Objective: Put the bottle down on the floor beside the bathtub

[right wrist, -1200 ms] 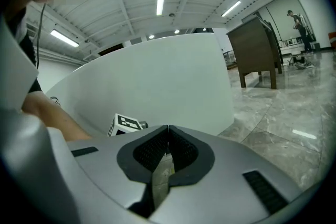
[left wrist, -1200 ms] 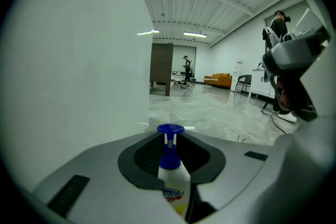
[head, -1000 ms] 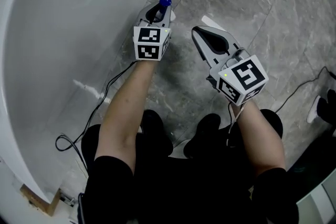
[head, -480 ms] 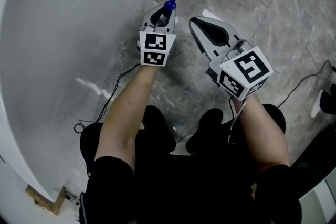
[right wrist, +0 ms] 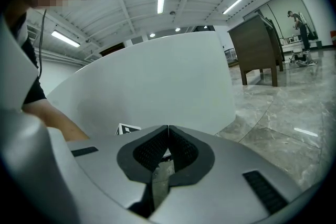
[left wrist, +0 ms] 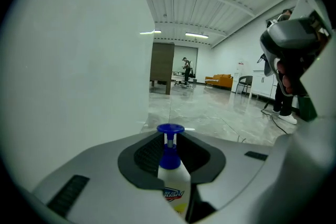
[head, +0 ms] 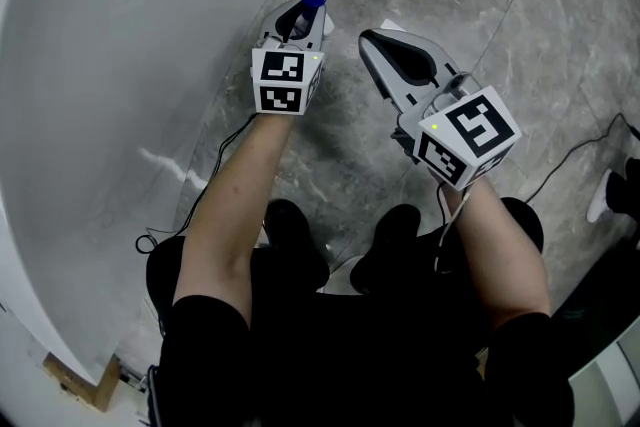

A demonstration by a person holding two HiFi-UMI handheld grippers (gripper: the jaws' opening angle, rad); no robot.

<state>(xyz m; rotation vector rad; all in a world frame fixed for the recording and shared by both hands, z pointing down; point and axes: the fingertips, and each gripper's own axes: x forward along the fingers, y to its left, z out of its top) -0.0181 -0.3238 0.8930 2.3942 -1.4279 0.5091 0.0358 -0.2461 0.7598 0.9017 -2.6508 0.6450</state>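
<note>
Tub (head: pixel 110 65) at left: white, glossy, smooth wall curving down to the floor (head: pixel 470 5), which is grey veined stone in large polished tiles, slick-looking. A thin black cable (head: pixel 205 185) trails along the foot of the tub. Left gripper (head: pixel 303 19) is clamped on the bottle (left wrist: pixel 172 178), held upright close beside the tub wall; ribbed dark pads pinch its white plastic shoulder, and the blue pump head on a thin stem pokes up past them. The bottle's base is hidden, so I cannot tell whether it touches the floor. Risks, as I judge them: letting go before the base sits flat would drop it, and a narrow pump bottle on polished stone could skid or topple; drifting left would knock it against the tub; setting it on the cable would leave it rocking. Right gripper (head: pixel 371 43) hangs just beside, jaws together and empty; a stray swing could clip the bottle.
</note>
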